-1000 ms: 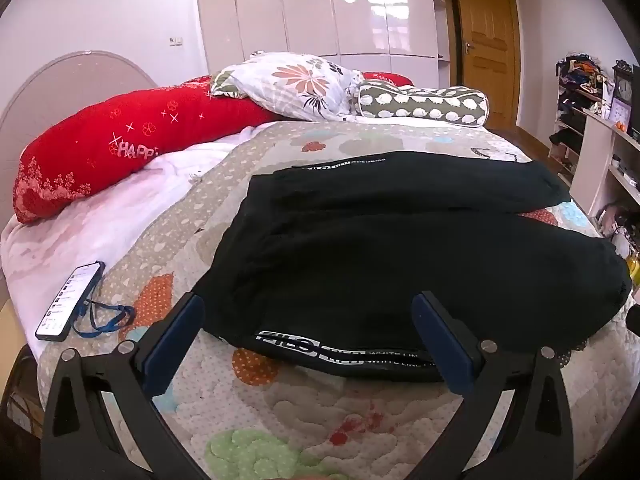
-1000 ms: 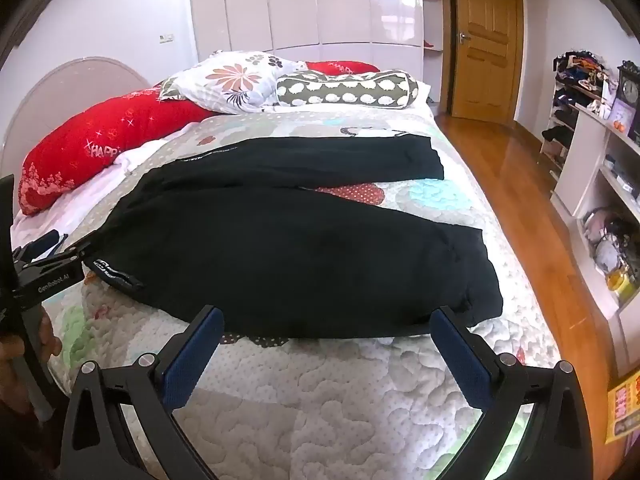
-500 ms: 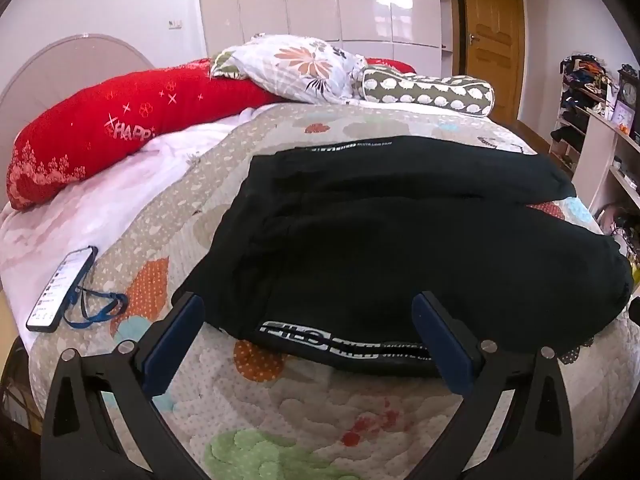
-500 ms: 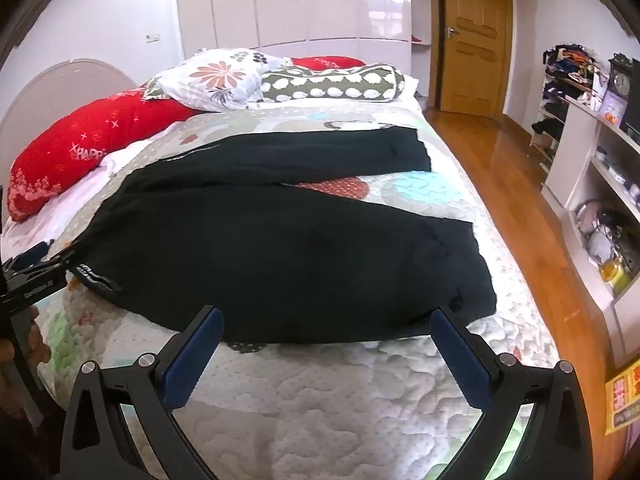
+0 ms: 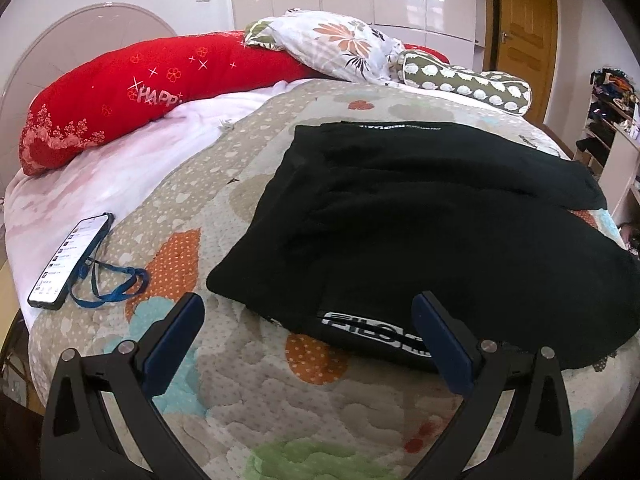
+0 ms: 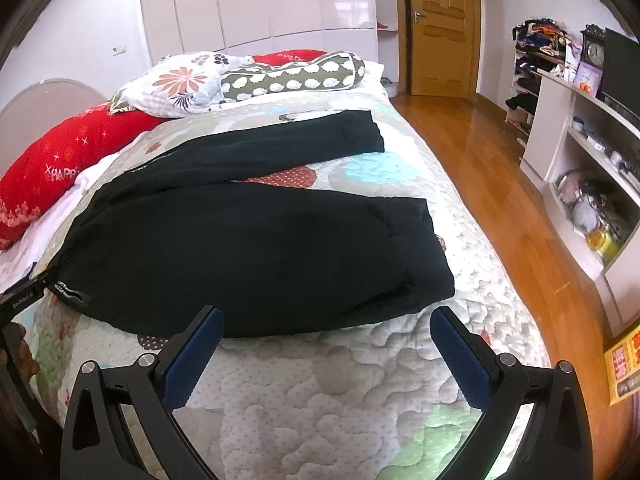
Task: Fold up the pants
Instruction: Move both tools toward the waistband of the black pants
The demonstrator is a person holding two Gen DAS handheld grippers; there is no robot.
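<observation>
Black pants [image 5: 420,216] lie flat on the patterned quilt [image 5: 224,208], legs spread apart towards the right. Their waistband with white lettering [image 5: 372,334] sits just in front of my left gripper [image 5: 308,312], which is open and holds nothing. In the right wrist view the pants [image 6: 248,240] fill the middle of the bed, the near leg's cuff [image 6: 432,264] at the right. My right gripper [image 6: 326,324] hovers open above the quilt [image 6: 320,380], just short of the near leg's edge. The left gripper's body [image 6: 20,304] shows at that view's left edge.
A phone [image 5: 70,256] with a blue lanyard [image 5: 108,284] lies at the bed's left edge. A red pillow [image 5: 132,92], a floral pillow [image 5: 332,44] and a spotted bolster [image 5: 468,84] line the head end. Wooden floor [image 6: 492,168] and white shelves [image 6: 580,152] run along the right side.
Both grippers have moved closer to the pants and lower towards the quilt. The pants have not moved, and both grippers stay open.
</observation>
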